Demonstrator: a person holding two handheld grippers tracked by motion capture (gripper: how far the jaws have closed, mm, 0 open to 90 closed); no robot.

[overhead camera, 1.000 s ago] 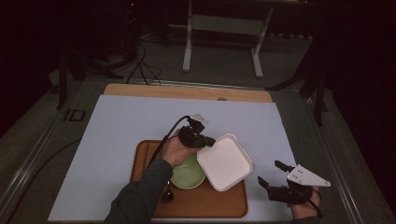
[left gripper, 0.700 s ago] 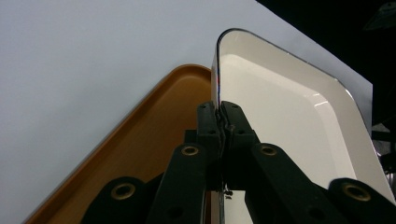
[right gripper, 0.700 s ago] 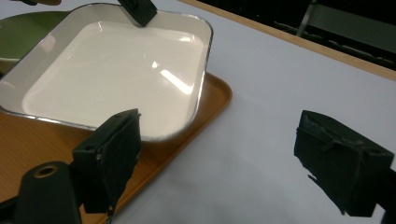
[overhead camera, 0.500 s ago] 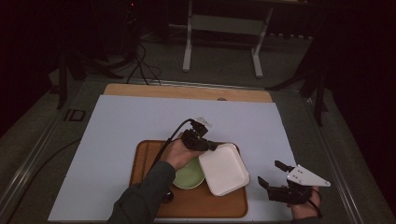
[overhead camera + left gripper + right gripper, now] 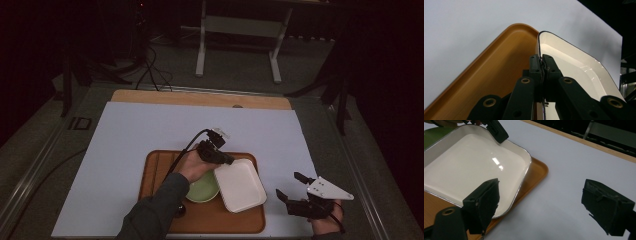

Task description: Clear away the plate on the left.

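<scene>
A white square dish [image 5: 241, 186] with a dark rim lies over the right half of a brown tray [image 5: 157, 172], its left edge next to a green plate [image 5: 201, 190]. My left gripper [image 5: 228, 160] is shut on the dish's far rim, and in the left gripper view the pads [image 5: 541, 59] pinch the thin rim of the dish [image 5: 576, 66] above the tray [image 5: 499, 62]. My right gripper [image 5: 290, 185] stands open over the white mat, right of the tray. The right gripper view has the dish [image 5: 471, 167] and the tray's corner [image 5: 537, 176] beyond its own gripper [image 5: 544, 202].
A white mat [image 5: 150, 130] covers a wooden table [image 5: 200, 98]. A small dark object [image 5: 179, 210] sits on the tray by the sleeve. A white metal stand [image 5: 237, 30] and cables [image 5: 150, 70] are on the dark floor beyond the table.
The white dish, held by the left gripper, has come down and flattened over the tray. The left hand shifted slightly toward the near side. The right gripper has not moved.
</scene>
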